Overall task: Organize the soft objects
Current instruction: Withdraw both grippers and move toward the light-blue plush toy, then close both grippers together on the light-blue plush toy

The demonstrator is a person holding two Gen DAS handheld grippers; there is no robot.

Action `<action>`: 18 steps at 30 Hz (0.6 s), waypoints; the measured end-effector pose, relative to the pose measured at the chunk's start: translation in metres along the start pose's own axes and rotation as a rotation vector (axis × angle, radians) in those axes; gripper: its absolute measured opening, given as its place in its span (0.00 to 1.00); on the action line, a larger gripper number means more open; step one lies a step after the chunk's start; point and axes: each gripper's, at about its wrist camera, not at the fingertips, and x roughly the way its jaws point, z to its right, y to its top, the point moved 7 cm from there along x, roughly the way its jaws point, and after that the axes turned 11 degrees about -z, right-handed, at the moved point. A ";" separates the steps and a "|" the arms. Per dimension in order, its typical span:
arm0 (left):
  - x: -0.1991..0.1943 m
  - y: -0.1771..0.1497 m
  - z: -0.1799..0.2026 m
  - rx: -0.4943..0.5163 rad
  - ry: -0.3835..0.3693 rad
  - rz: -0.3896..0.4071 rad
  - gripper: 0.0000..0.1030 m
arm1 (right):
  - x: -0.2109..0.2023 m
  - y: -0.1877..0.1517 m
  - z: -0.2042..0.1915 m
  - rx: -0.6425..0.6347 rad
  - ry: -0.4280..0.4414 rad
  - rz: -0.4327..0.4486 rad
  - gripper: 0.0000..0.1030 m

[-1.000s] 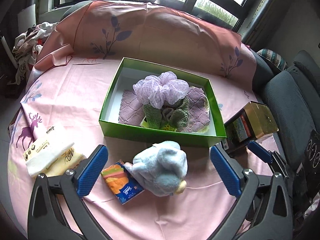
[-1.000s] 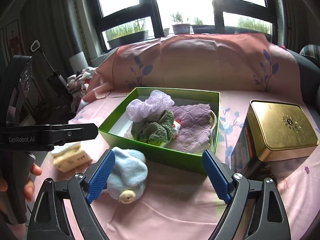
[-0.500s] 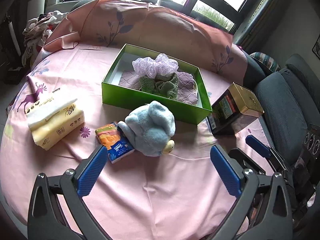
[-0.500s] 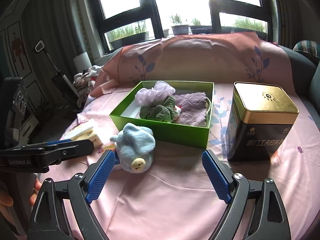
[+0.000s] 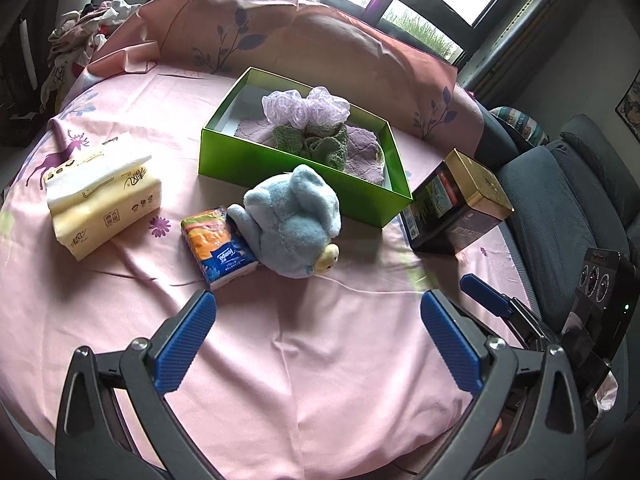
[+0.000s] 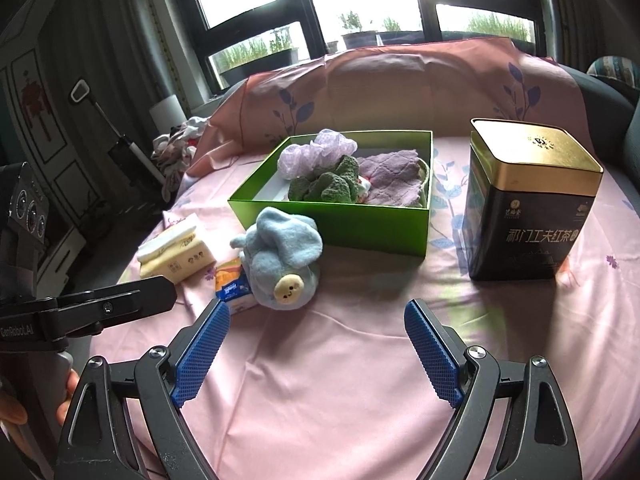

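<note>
A light blue plush toy (image 5: pixel 294 222) lies on the pink cloth just in front of a green box (image 5: pixel 288 174); it also shows in the right wrist view (image 6: pixel 282 258). The green box (image 6: pixel 340 220) holds a lilac frilly piece (image 5: pixel 306 108), a green knitted piece (image 5: pixel 316 142) and a purple cloth (image 5: pixel 364 152). My left gripper (image 5: pixel 316 344) is open and empty, well short of the plush. My right gripper (image 6: pixel 316 352) is open and empty, also short of it.
A small orange and blue tissue pack (image 5: pixel 218 246) touches the plush on its left. A yellow tissue pack (image 5: pixel 102 196) lies further left. A black and gold tin (image 6: pixel 528 200) stands right of the box. The left gripper's body (image 6: pixel 80 312) shows in the right wrist view.
Both grippers have drawn back from the box and plush, which now look smaller and farther. The plush has stayed in place. Both grippers stayed open.
</note>
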 end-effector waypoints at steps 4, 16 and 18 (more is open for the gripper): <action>0.008 -0.001 -0.014 -0.035 -0.020 -0.009 0.99 | 0.018 -0.001 -0.001 0.007 0.038 -0.030 0.87; 0.016 0.005 -0.070 -0.140 -0.018 -0.016 0.99 | 0.099 0.032 -0.015 0.064 0.158 -0.093 0.87; 0.017 0.006 -0.076 -0.149 -0.020 -0.017 0.99 | 0.115 0.036 -0.017 0.070 0.160 -0.118 0.87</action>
